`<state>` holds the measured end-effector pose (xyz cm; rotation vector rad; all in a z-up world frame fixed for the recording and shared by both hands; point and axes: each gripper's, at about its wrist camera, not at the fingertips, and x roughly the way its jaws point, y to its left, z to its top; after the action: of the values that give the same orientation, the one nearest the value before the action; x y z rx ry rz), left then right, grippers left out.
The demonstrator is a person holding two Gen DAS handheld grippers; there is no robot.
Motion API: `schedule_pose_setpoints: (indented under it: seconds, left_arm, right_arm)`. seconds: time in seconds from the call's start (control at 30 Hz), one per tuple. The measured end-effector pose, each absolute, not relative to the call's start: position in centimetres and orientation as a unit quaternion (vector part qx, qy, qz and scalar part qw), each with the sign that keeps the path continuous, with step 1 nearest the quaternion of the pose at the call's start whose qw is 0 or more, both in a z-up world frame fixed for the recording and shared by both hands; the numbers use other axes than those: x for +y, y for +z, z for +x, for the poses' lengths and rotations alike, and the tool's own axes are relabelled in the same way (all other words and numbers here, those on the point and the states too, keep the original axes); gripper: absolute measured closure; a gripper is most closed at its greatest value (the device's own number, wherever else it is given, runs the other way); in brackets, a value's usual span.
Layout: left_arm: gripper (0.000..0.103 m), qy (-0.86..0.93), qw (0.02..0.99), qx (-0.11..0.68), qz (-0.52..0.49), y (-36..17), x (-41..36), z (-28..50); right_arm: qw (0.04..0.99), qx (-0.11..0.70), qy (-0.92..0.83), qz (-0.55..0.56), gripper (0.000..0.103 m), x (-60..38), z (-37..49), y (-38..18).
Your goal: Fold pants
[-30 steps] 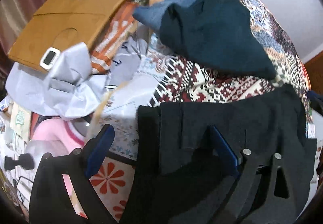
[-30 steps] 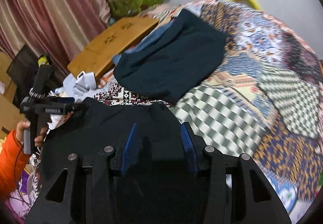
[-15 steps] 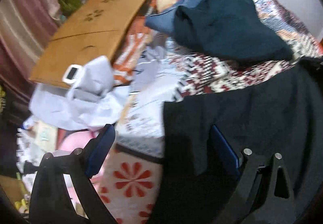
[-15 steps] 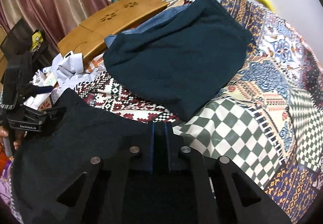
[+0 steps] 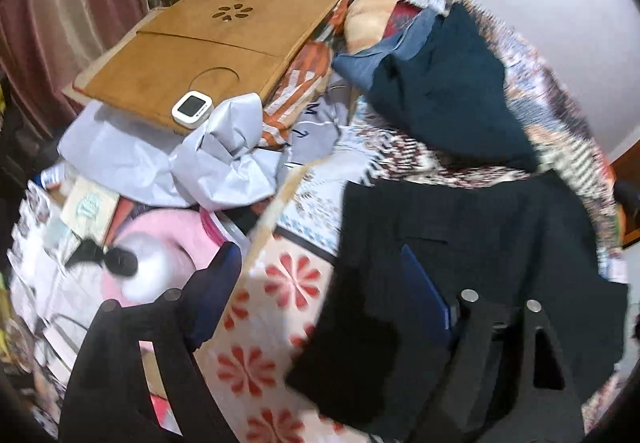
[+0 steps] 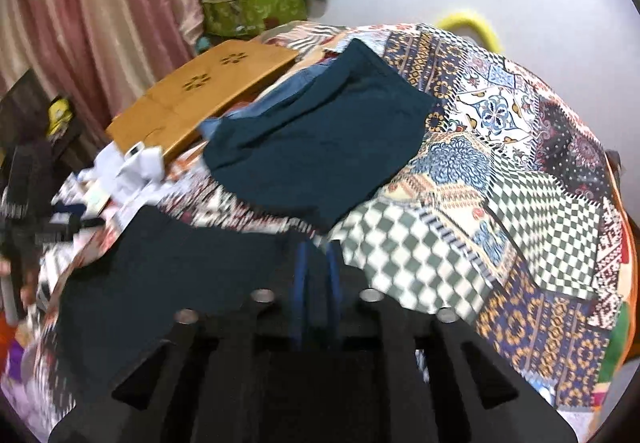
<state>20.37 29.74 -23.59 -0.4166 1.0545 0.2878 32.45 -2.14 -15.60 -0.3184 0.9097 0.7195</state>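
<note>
The black pants point(image 5: 480, 243) lie spread on the patterned bedspread, at the lower right of the left wrist view and the lower left of the right wrist view point(image 6: 180, 275). My left gripper point(image 5: 320, 267) is open, its left finger over the bedspread and its right finger over the pants' left edge. My right gripper point(image 6: 316, 255) is shut on the black pants at their far right corner. A folded dark teal garment point(image 6: 320, 147) lies further back on the bed, over blue denim point(image 5: 384, 51).
A wooden lap desk point(image 5: 208, 43) with a small white timer point(image 5: 191, 109) lies at the back left. Crumpled grey paper point(image 5: 216, 163) and pink items point(image 5: 160, 243) clutter the left side. The patchwork quilt point(image 6: 520, 183) spreads to the right.
My right gripper closed on the pants' corner and has lifted a little. The left gripper has pulled back and leftward, staying open; more of the floral bedspread now shows between its fingers.
</note>
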Motion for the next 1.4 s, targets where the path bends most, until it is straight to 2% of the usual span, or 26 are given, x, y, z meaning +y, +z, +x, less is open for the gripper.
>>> schedule_pose_setpoints:
  seconds: [0.03, 0.13, 0.3, 0.47, 0.57, 0.63, 0.77, 0.83, 0.87, 1.03, 1.13, 1.2, 1.27, 1.4]
  left_arm:
    - [0.02, 0.129, 0.833, 0.497, -0.205, -23.4, 29.4, 19.7]
    - [0.019, 0.105, 0.828, 0.503, -0.224, -22.7, 28.1, 18.0]
    - [0.018, 0.075, 0.809, 0.517, -0.269, -23.4, 26.2, 14.9]
    - [0.018, 0.039, 0.779, 0.53, -0.333, -25.0, 25.3, 13.4]
    - [0.022, 0.03, 0.775, 0.525, -0.351, -25.2, 24.7, 13.1]
    - [0.036, 0.029, 0.778, 0.519, -0.353, -24.9, 24.3, 13.2]
    - [0.055, 0.028, 0.786, 0.518, -0.337, -24.6, 23.6, 14.1]
    - [0.082, 0.042, 0.794, 0.517, -0.318, -24.6, 23.4, 14.6]
    - [0.087, 0.051, 0.8, 0.513, -0.306, -24.4, 23.4, 14.6]
    - [0.089, 0.077, 0.839, 0.481, -0.243, -23.2, 22.6, 13.4]
    - [0.089, 0.088, 0.838, 0.494, -0.216, -24.1, 22.0, 13.2]
    - [0.083, 0.085, 0.832, 0.511, -0.201, -25.1, 21.5, 13.3]
    - [0.082, 0.087, 0.838, 0.509, -0.178, -25.0, 21.2, 13.1]
    - [0.068, 0.1, 0.842, 0.513, -0.135, -23.9, 20.8, 13.1]
  right_arm:
    - [0.824, 0.425, 0.343, -0.152, 0.068, -2.6, 31.5, -15.3]
    - [0.822, 0.417, 0.355, -0.157, 0.057, -4.0, 28.2, -14.9]
    - [0.817, 0.412, 0.362, -0.177, 0.055, -6.2, 23.1, -15.5]
    - [0.816, 0.433, 0.351, -0.153, 0.055, -8.2, 20.4, -17.4]
    - [0.815, 0.448, 0.341, -0.138, 0.055, -9.3, 19.8, -18.6]
    - [0.819, 0.445, 0.34, -0.123, 0.053, -10.1, 19.3, -18.8]
    - [0.82, 0.448, 0.339, -0.11, 0.052, -10.7, 19.0, -19.0]
    - [0.822, 0.445, 0.337, -0.11, 0.051, -10.8, 18.7, -19.1]
    - [0.824, 0.443, 0.336, -0.109, 0.051, -10.8, 18.7, -19.1]
    - [0.825, 0.448, 0.332, -0.09, 0.047, -11.6, 18.2, -19.3]
    - [0.813, 0.466, 0.338, -0.088, 0.046, -11.7, 18.6, -18.9]
    - [0.807, 0.476, 0.342, -0.075, 0.046, -11.7, 19.1, -18.2]
    - [0.815, 0.465, 0.341, -0.061, 0.046, -11.6, 19.7, -17.4]
    - [0.83, 0.448, 0.331, -0.034, 0.042, -10.4, 21.5, -16.5]
